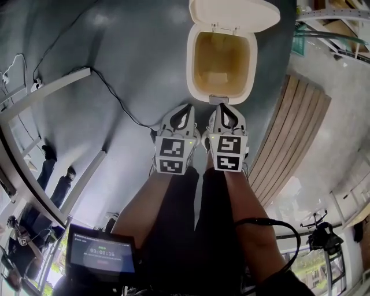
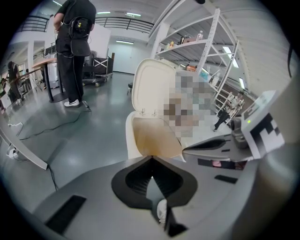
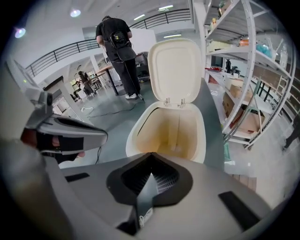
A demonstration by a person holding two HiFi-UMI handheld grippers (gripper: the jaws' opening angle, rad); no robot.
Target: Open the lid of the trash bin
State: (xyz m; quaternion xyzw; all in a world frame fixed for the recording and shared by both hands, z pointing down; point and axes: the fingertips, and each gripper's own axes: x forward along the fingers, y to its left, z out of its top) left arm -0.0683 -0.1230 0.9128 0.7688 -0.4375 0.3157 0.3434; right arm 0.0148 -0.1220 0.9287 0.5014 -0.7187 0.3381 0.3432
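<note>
We find the trash bin [image 1: 193, 69] standing on the grey floor [image 1: 133, 52] straight ahead of us, its lid [image 1: 234, 13] already swung up and back on the far hinge, so the yellowish inside is open to view. By our reading the task's step is done.

The bin lies directly forward of both grippers, its longer axis running away from us, with the hinge at the far end and a small grey tab [image 1: 218, 99] at the near rim. The right gripper [image 1: 221, 107] has its tips just beside that tab and is the nearer of the two. The left gripper [image 1: 186, 108] sits close alongside it, pointing at the bin's near left corner.

Both grippers have their jaws pressed together with nothing between them, as each gripper view shows. Our forearms reach forward and down, roughly parallel, with the grippers side by side and level.
</note>
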